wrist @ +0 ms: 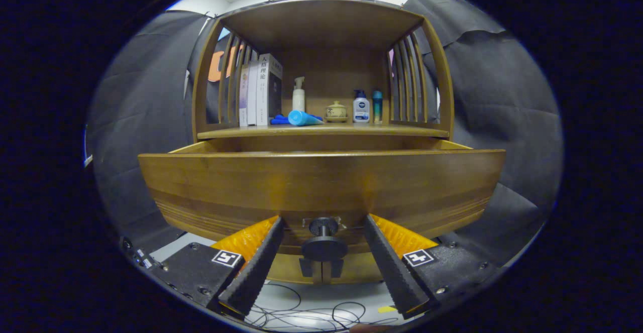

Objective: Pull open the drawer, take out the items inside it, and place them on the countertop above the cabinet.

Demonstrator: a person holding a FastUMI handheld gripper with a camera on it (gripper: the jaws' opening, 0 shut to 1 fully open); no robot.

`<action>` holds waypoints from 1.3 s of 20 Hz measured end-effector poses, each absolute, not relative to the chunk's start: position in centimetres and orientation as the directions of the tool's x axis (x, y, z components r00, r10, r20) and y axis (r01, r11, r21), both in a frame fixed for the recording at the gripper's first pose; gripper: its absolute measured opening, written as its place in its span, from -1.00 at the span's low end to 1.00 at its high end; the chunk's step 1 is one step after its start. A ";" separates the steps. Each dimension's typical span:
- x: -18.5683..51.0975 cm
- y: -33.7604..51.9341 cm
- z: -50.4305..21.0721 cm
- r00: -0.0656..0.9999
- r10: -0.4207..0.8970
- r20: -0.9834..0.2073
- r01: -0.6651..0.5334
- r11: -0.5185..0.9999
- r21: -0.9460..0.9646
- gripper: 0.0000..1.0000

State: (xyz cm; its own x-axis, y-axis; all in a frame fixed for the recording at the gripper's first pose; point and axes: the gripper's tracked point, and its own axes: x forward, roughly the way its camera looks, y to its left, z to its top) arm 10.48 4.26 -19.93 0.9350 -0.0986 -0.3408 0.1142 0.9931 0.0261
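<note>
Two fingers [261, 260] of the gripper [322, 222] stand spread wide, flanking the knob [323, 240] without touching it. The drawer [321, 187] is pulled out under the tabletop [321, 131].

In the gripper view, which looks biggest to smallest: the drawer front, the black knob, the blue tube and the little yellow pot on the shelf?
1. Drawer front, by far, though it is nearest.
2. Black knob, between the open gripper fingers, also very near.
3. Blue tube, lying on the countertop.
4. Yellow pot, slightly smaller than the tube.
</note>
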 end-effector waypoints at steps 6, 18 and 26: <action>14.0 4.1 -20.2 0.926 -0.106 -0.361 0.122 0.992 0.021 1.00; 19.4 3.2 -20.7 0.915 -0.122 -0.384 0.125 0.992 -0.018 1.00; 21.1 3.1 -21.0 0.905 -0.125 -0.406 0.127 0.992 -0.023 1.00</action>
State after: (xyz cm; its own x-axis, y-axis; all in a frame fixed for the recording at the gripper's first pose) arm 21.14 3.07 -20.97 0.9055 -0.1248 -0.4056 0.1265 0.9917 -0.0227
